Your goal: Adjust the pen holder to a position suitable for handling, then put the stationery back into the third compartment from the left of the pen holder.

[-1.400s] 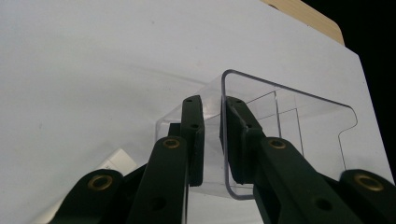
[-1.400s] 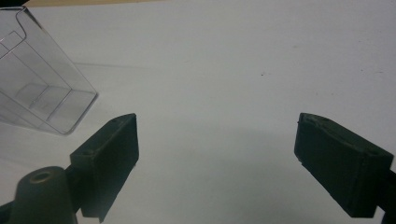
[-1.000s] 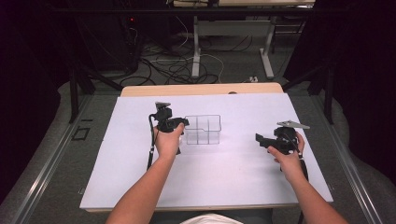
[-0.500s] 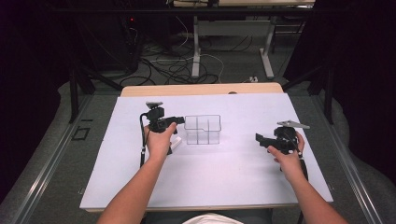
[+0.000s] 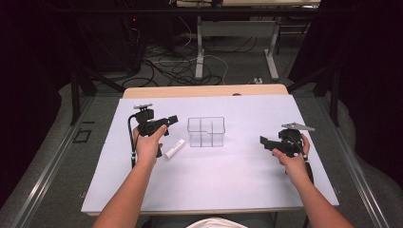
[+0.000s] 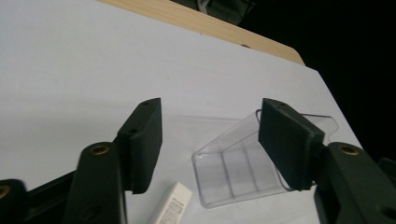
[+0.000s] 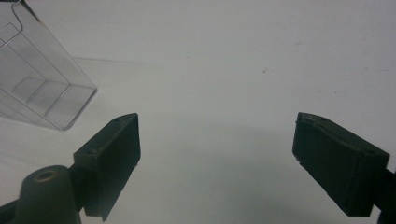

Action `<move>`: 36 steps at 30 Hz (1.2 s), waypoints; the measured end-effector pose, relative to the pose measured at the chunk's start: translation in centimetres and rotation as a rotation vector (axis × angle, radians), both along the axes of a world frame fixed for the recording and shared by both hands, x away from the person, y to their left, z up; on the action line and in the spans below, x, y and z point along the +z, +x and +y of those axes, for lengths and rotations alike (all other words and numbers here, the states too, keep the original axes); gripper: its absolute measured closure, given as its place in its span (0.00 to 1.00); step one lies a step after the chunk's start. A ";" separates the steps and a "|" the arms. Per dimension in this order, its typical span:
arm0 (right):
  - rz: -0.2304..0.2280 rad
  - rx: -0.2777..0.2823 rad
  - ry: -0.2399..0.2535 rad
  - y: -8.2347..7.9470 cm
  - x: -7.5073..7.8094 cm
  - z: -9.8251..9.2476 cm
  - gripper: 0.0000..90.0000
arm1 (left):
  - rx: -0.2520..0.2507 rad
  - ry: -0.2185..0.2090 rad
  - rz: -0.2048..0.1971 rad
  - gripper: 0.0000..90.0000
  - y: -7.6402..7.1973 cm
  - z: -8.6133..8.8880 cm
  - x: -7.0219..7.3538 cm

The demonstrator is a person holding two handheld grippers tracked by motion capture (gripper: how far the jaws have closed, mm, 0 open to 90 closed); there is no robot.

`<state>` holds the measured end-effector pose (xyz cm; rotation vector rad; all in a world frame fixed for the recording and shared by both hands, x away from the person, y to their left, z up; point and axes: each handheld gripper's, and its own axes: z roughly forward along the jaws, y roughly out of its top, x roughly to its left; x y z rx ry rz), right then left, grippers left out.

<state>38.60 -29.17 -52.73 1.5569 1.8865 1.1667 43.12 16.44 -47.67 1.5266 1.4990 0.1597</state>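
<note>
White and small, the box point(image 5: 174, 148) lies flat on the table sheet point(image 5: 223, 190), just beside my left gripper point(image 5: 171, 119) and below it, between my left hand point(image 5: 148, 142) and the clear divided bin point(image 5: 206, 131). My left jaws have just been opening and stand partly apart with nothing between them; in the left gripper view the box point(image 6: 171, 205) sits low between the pads, short of them. Its long axis runs diagonally, one end aimed up toward the bin. My right gripper point(image 5: 264, 142) hangs well apart on the far side of the bin, jaws wide and empty, so my left hand is clearly nearer for any regrasp.
</note>
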 end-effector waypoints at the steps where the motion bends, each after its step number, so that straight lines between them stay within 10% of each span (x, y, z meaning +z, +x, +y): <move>1: -0.003 0.000 -0.003 0.0 0.0 0.0 0.16 | -0.018 0.021 -0.023 0.41 -0.1 0.4 0.1; 12: -0.008 0.007 -0.015 0.1 0.1 0.1 0.16 | -0.112 0.179 -0.127 0.22 -0.6 0.6 0.4; 23: -0.004 0.018 -0.016 0.0 0.1 0.1 0.16 | -0.133 0.262 -0.087 0.18 -0.8 1.3 0.2; 30: -0.002 0.018 -0.017 -0.1 0.1 0.2 0.16 | -0.229 0.456 -0.139 0.18 -1.3 1.0 0.3; 36: -0.007 0.033 -0.026 -0.2 0.1 0.3 0.16 | -0.279 0.467 -0.148 0.23 -1.5 0.9 0.2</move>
